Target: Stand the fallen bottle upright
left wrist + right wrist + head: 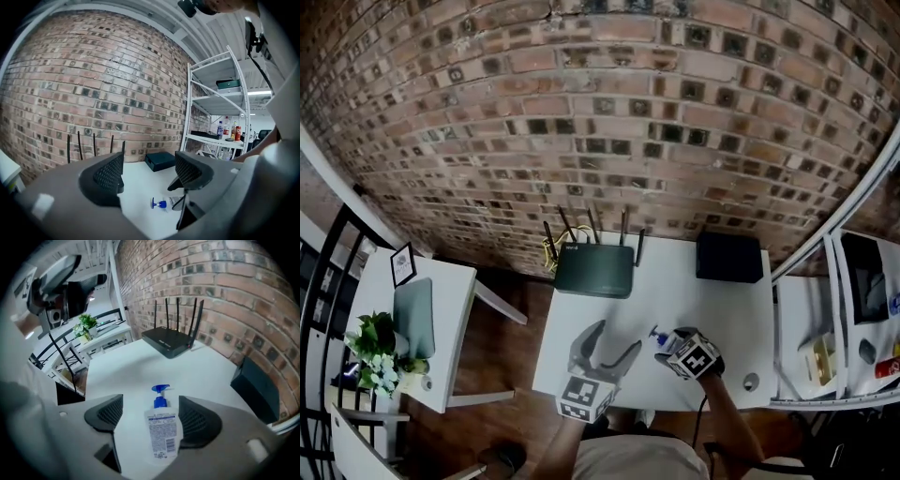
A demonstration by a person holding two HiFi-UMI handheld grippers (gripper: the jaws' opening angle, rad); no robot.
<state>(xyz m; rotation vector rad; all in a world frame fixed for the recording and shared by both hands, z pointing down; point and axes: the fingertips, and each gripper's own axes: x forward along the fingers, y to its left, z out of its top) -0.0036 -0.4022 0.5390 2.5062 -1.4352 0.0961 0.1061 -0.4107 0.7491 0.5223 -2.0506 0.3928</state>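
1. At the far left a white side table (450, 328) carries a potted plant (375, 352) at its front corner. A strip of bare floor separates it from the main table (675, 291).
2. The left gripper (617, 337) hangs over the table's front left part. Its jaws are spread wide with nothing between them, and in the left gripper view (149, 171) only bare tabletop shows in the gap.
3. A router (593, 269) sits at the back left of the table, against the brick wall, with its antennas up.
4. The bottle (163, 432) lies on its side near the front edge, right of centre. It is clear with a white label, and its blue pump points toward the wall. Whether anything is in it cannot be told.
5. The right gripper (151, 414) straddles the bottle with its jaws apart. The right pad is against the bottle's side and the left pad is clear of it.
6. White tabletop lies open between the pump and the router.
7. A black box (729, 256) fills the back right corner.
8. Beyond the table's right edge, a white shelf (211, 101) holds several small bottles (220, 130).
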